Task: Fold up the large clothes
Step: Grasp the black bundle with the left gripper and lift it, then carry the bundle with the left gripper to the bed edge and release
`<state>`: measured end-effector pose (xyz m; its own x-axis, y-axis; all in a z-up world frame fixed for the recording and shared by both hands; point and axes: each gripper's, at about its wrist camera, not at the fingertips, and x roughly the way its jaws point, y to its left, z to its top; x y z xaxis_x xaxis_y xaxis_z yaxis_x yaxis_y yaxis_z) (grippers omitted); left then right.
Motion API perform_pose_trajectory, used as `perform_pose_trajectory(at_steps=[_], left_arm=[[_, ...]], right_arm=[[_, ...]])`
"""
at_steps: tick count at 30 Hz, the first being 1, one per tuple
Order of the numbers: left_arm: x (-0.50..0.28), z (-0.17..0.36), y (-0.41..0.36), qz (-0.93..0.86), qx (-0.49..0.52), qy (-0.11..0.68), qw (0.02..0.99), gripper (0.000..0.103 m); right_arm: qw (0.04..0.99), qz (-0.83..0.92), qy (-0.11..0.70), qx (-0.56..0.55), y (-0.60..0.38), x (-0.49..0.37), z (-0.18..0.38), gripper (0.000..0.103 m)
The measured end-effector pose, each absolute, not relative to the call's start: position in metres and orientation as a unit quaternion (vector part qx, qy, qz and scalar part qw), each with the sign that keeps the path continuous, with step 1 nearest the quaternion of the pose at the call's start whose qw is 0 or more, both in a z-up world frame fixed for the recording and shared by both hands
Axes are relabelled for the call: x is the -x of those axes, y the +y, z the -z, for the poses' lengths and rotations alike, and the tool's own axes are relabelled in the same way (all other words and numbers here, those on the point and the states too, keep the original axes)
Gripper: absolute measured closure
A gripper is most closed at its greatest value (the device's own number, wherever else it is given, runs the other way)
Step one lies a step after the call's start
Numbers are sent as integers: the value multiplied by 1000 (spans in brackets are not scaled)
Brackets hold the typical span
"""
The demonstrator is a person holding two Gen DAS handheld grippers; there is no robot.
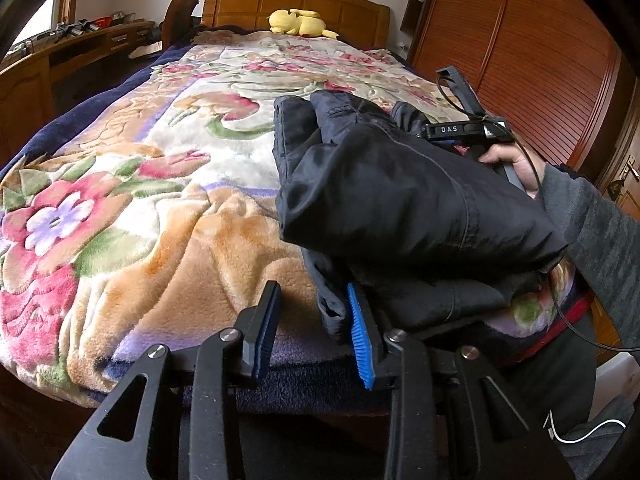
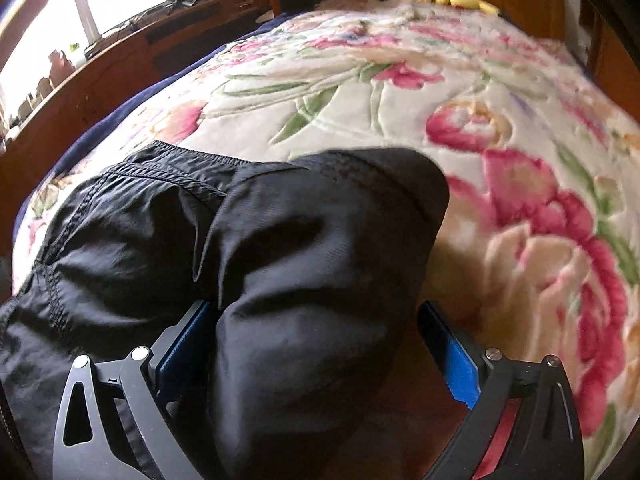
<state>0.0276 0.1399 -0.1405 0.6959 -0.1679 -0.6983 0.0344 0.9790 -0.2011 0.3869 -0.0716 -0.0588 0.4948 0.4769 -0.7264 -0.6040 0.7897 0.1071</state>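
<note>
Left wrist view: a bed takes up most of the room, covered by a thick plush blanket with raised pink flowers, green leaves and orange-tan patches on cream, edged in dark blue. A yellow plush toy lies at the far end against the panelled wooden headboard. A long wooden desk cluttered with small things runs down the left side, and a slatted wooden wardrobe stands on the right.

The dark garment, a black, slightly glossy woven cloth with stitched seams, lies in a bulky folded heap on the near right part of the blanket, close to the bed's foot. Its upper layer bulges into a rounded roll, which hides most of the right gripper beyond it.

The left gripper sits low at the bed's edge. Its jaws stand partly apart, with only blanket between them; the ribbed blue pad of the right-hand finger lies against the garment's hanging hem, and I cannot tell whether it presses on it.

A hand in a grey knit sleeve holds the other tool, with a black cable looping from it.

In the right wrist view, the right gripper has its jaws spread wide, and a puffed fold of the garment fills the gap. The left pad is half buried behind cloth; the right pad stands clear of it. A gathered, elastic-looking edge of the garment shows at upper left.
</note>
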Motion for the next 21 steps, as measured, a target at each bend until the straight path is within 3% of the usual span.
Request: perform_pose_trajectory(at_steps=[4, 6, 7, 8, 9, 11, 13, 21], left_arm=[[-26, 140, 139, 49, 95, 382, 918, 68], [-25, 143, 137, 55, 91, 380, 919, 75], [-25, 143, 135, 65, 92, 381, 918, 87], [-25, 143, 135, 74, 100, 382, 916, 92], [-25, 142, 136, 76, 102, 380, 916, 93], [-23, 140, 135, 78, 101, 371, 920, 95], [-17, 134, 139, 81, 107, 355, 925, 96], [1, 113, 168, 50, 108, 305, 945, 96]], right_arm=[[850, -328, 408, 61, -74, -396, 63, 5], [839, -351, 413, 51, -73, -396, 61, 23], [841, -349, 411, 54, -72, -395, 59, 28], [845, -343, 403, 68, -70, -390, 56, 32], [850, -340, 394, 81, -68, -386, 53, 35], [862, -332, 372, 94, -69, -379, 45, 55], [870, -334, 351, 91, -72, -372, 31, 65], [888, -351, 268, 131, -48, -320, -14, 73]])
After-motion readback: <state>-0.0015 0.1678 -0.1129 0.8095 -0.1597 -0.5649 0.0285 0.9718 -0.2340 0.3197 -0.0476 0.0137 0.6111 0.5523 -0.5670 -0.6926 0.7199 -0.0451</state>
